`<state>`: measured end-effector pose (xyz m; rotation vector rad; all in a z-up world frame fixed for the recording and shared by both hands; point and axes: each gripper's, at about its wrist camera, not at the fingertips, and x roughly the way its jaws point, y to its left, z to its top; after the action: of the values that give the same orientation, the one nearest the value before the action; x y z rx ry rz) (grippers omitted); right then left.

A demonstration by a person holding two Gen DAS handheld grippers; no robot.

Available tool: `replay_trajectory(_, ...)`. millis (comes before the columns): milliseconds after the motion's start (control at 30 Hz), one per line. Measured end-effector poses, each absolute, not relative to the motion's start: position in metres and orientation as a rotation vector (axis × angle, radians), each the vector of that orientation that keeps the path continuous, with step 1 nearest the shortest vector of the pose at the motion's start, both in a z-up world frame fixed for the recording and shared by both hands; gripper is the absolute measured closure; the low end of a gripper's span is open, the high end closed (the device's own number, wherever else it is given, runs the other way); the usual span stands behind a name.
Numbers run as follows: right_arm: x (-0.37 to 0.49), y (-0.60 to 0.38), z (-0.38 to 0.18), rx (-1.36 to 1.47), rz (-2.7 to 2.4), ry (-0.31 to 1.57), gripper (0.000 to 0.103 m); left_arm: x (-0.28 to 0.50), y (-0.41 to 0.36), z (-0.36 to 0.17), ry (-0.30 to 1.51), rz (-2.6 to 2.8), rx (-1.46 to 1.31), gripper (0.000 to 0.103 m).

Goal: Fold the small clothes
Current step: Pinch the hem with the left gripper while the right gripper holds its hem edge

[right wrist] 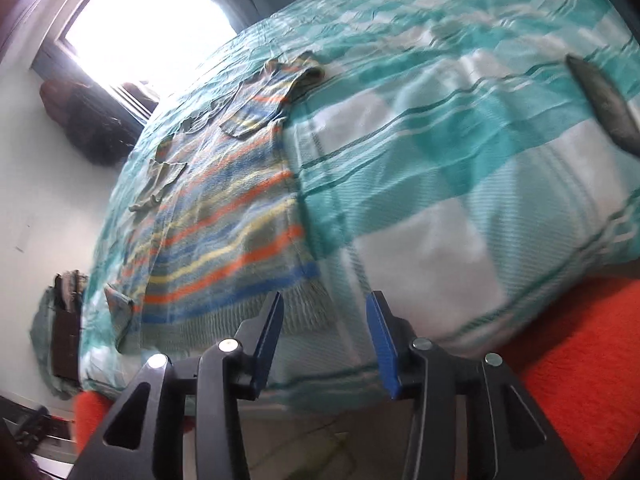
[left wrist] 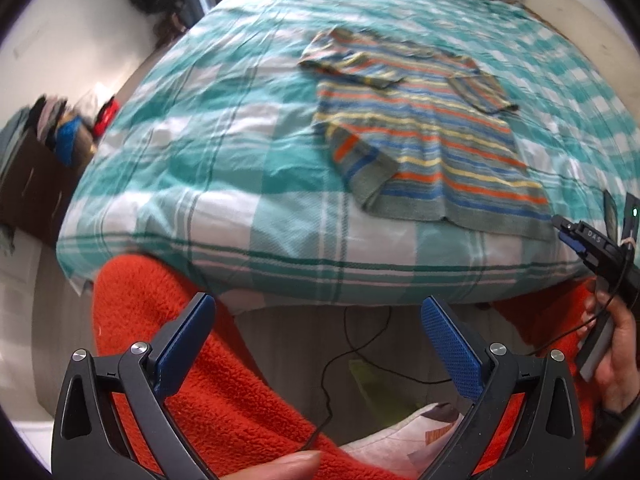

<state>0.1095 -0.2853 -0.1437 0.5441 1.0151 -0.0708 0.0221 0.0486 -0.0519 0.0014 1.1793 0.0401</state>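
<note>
A small knit shirt (left wrist: 420,132) with orange, blue and yellow stripes lies flat on the teal-and-white checked bed (left wrist: 224,152). Its sleeves are folded in over the body, and its near-left hem corner is turned over. My left gripper (left wrist: 318,300) hangs open and empty below the bed's near edge, well short of the shirt. My right gripper (left wrist: 562,227), held in a hand (left wrist: 616,352), sits at the shirt's near-right hem corner. In the right wrist view the right gripper (right wrist: 326,296) is partly open just off the hem of the shirt (right wrist: 224,220), with only the bed cover (right wrist: 460,160) showing between the pads.
Orange fleece (left wrist: 192,360) lies below the bed edge, and a black cable (left wrist: 340,360) trails over the floor. A dark oblong object (right wrist: 604,104) rests on the bed to the right. A clutter pile (left wrist: 60,128) stands by the wall on the left, and a bright window (right wrist: 152,20) is behind the bed.
</note>
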Motion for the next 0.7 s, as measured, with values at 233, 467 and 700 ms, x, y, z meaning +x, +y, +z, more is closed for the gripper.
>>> replay_trajectory(233, 0.129, -0.270, -0.158, 0.409, -0.024, 1.064, 0.098, 0.034, 0.059, -0.051, 1.170, 0.080, 0.010, 0.001)
replay_trajectory(467, 0.112, -0.279, -0.165, 0.428, -0.043, 1.058, 0.098, 0.063, 0.064, -0.048, 1.125, 0.005, -0.051, 0.001)
replay_trajectory(700, 0.109, -0.285, -0.166, 0.456, -0.027, 1.042, 0.097, 0.108, 0.047, -0.064, 1.014, -0.083, -0.039, 0.001)
